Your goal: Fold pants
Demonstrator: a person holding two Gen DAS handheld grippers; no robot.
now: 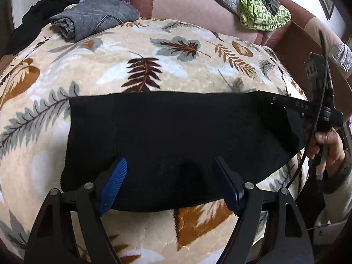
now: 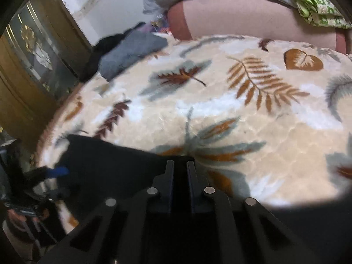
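Black pants (image 1: 176, 136) on leaf-patterned blanket (image 1: 110, 74); left gripper (image 1: 169, 171) spread above them, right gripper (image 2: 180, 165) pinching their edge.

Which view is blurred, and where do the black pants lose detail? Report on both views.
Left wrist view: sharp; the folded black fabric pants read as a flat dark mass, and fisheye bends the leaf-patterned plush blanket. Right wrist view: smeared, worst at the left edge, where the folded grey garment is soft; the right tool merges with the pants.
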